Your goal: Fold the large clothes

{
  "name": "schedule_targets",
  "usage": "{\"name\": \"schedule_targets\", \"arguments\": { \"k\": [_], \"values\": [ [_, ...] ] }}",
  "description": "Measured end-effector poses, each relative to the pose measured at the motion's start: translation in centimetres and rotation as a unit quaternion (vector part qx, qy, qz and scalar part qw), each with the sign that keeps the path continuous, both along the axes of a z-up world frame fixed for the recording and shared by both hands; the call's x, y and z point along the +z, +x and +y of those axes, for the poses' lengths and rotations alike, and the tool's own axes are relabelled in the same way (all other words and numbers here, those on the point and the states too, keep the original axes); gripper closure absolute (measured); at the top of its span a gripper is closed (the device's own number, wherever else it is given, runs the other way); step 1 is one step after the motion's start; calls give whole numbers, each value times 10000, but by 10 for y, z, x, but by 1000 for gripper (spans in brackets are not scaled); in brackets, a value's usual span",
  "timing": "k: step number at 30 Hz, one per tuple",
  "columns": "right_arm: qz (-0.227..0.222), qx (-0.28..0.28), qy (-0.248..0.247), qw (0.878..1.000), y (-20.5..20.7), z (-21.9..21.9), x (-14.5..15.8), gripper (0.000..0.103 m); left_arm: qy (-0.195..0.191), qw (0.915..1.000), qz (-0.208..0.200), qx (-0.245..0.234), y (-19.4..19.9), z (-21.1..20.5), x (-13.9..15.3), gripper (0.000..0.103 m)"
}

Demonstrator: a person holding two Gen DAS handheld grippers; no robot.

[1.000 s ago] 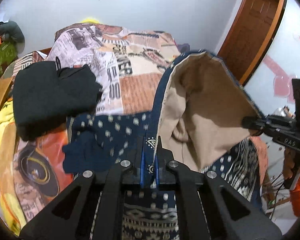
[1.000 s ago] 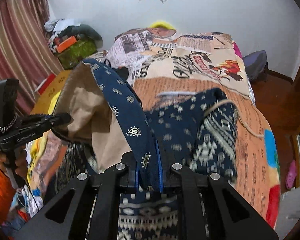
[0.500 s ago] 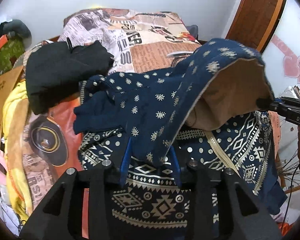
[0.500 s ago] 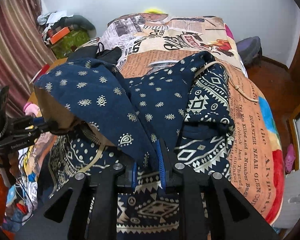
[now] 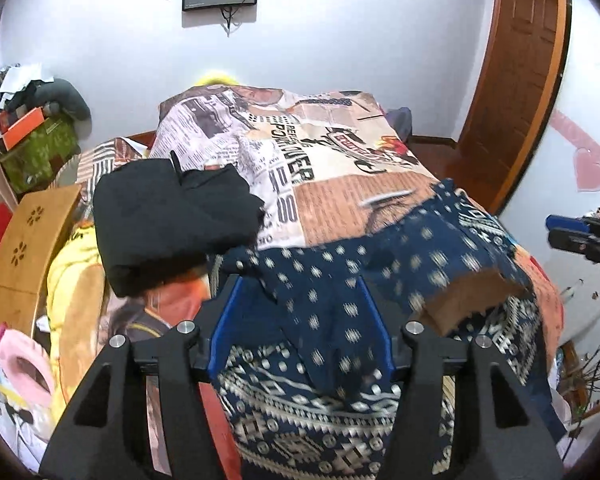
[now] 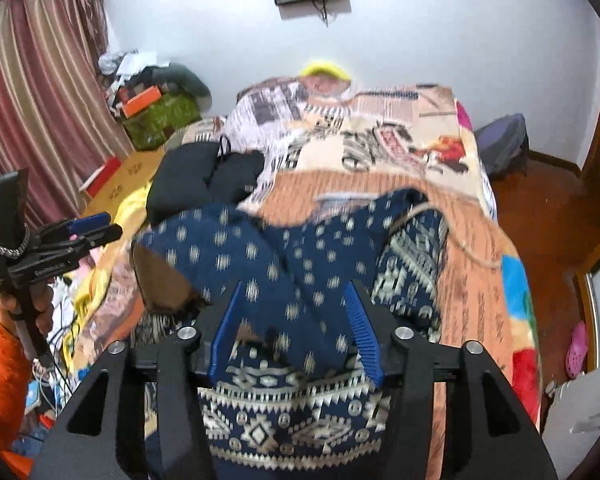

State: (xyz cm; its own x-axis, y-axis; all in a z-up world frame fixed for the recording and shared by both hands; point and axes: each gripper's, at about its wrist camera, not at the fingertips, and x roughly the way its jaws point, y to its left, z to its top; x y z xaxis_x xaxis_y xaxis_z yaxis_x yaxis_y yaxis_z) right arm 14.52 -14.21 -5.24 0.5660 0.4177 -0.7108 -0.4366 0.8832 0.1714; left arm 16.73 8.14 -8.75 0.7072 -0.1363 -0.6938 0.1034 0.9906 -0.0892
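Observation:
A large navy garment (image 5: 340, 272) with white motifs and a tan lining (image 5: 464, 300) lies folded over itself on the bed. My left gripper (image 5: 298, 284) hovers over its near fold. Its jaws are opening, and the blue pads (image 5: 226, 320) stand apart from the loose cloth between them. In the right wrist view the same garment (image 6: 300, 248) lies under my right gripper (image 6: 293, 286), whose jaws are also opening and press on nothing. Each view shows the other gripper at its side: the right gripper (image 5: 572, 232) and the left gripper (image 6: 92, 228), held by a hand in an orange sleeve.
A folded black garment (image 5: 172, 220) lies on the bed's left, beside the navy one. The newspaper-print bedcover (image 5: 332, 160) stretches to the far wall. Cardboard boxes (image 5: 28, 240) and clutter crowd the left side. A wooden door (image 5: 520, 80) and wood floor (image 6: 548, 208) are on the right.
Both grippers went from shut on the garment's raised edge to open. The lifted flap has dropped onto the rest of the garment, and both hands have risen and drawn back.

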Motion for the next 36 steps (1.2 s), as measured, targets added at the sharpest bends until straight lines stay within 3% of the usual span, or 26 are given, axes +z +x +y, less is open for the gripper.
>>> {"name": "schedule_targets", "arguments": {
  "k": [3,7,16,25,32,36],
  "values": [
    [-23,-86,-19,10000,20,3,-1,47,-51,10000,15,-18,24,2,-6,47],
    [174,-181,30,9997,53,7,-9,46,-466,9982,373,-108,70,5,-24,47],
    [860,-128,-5,9962,109,29,-48,46,-330,9946,914,-377,133,-21,-66,47],
    [1213,658,-249,9901,73,52,-76,46,-490,9888,1122,-856,108,-40,-78,47],
    [1000,806,-847,9881,29,52,-80,46,-213,9882,936,-1189,56,-57,-64,47],
    [1007,762,-1009,9869,12,47,-85,46,0,9860,942,-1378,31,-67,-72,44]
  ]
}}
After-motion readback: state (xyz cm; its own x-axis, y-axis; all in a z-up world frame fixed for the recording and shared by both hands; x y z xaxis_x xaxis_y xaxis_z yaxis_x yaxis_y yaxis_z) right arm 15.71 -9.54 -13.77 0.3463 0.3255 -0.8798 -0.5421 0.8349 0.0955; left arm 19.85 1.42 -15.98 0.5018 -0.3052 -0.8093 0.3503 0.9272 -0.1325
